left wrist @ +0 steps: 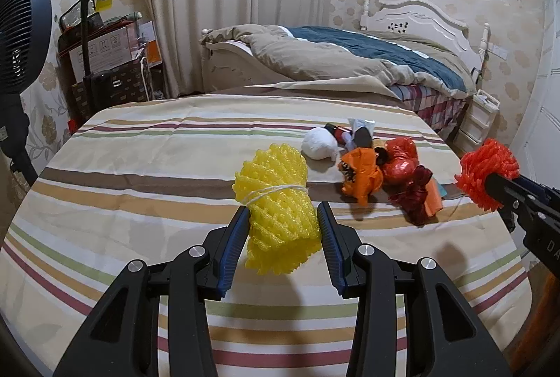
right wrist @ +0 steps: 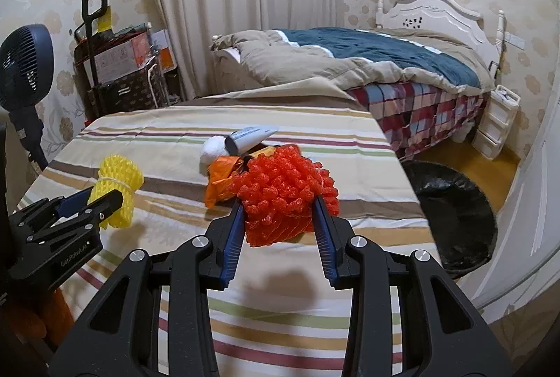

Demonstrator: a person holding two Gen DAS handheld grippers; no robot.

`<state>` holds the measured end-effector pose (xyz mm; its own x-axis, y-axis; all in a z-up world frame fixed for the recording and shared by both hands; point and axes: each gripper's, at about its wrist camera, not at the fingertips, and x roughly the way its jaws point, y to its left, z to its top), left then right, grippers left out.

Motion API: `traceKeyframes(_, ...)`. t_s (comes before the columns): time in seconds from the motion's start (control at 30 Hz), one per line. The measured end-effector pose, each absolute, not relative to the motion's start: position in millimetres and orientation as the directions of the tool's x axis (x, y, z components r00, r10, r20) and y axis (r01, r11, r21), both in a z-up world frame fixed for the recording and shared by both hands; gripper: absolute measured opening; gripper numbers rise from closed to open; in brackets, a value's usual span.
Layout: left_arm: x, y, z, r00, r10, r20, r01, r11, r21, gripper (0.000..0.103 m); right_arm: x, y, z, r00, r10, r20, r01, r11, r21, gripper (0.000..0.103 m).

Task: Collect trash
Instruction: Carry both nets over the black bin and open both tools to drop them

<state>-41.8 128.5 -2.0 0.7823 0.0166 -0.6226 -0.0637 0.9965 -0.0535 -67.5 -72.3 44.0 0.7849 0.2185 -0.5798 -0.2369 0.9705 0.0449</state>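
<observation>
**Foam nets in both grips, bin waiting off the right edge**

Yellow foam netting (left wrist: 276, 202), a rolled bundle tied round with white string, is pinched between the blue pads of the left gripper (left wrist: 282, 221); the pads press on its lower half, and the upper half sticks out past the fingertips. It hangs clear of the striped tablecloth (left wrist: 140, 139), with its shadow on the cloth below. The right gripper (right wrist: 278, 214) is likewise closed on a red-orange foam net (right wrist: 285, 188), which bulges above and between the pads and is also lifted off the cloth.

Beyond the grippers, the remaining trash sits in a loose pile (left wrist: 371, 160) toward the far right of the table: a white wad, an orange bag, red wrappers and a grey-white packet, touching or overlapping one another.

Off the table's right edge, on the floor, stands a bin lined with a black bag (right wrist: 451, 202), the likely destination.

The step in hand looks like carrying both nets to that bin. Foam netting is springy and light, so I would keep the squeeze steady during the carry and avoid quick swings. The right load is nearer the bin and should probably go first, released only once it is over the opening, not the rim. The left load must cross above the pile, so hold it high enough not to brush anything off the table.
</observation>
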Motion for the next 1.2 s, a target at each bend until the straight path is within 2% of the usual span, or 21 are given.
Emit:
traceKeyframes(0.5, -20, 61, 25, 0.817, -0.116, -0.564, 0.104, 0.993, -0.054, 0.043, -50, -139, 53, 0.827, 0.106, -0.552, -0.085, 0.994, 0.063, 0.037)
traceKeyframes(0.8, 17, -1, 31, 0.791, -0.224, -0.569, 0.221, 0.972, -0.077, 0.043, -19, -205, 39, 0.813, 0.014, -0.582, 0.039, 0.996, 0.077, 0.037)
traceKeyframes(1.2, 74, -91, 13, 0.744, -0.269, -0.612, 0.297, 0.953, -0.057, 0.043, 25, -271, 8, 0.786, -0.031, -0.618, 0.117, 0.988, 0.098, 0.037)
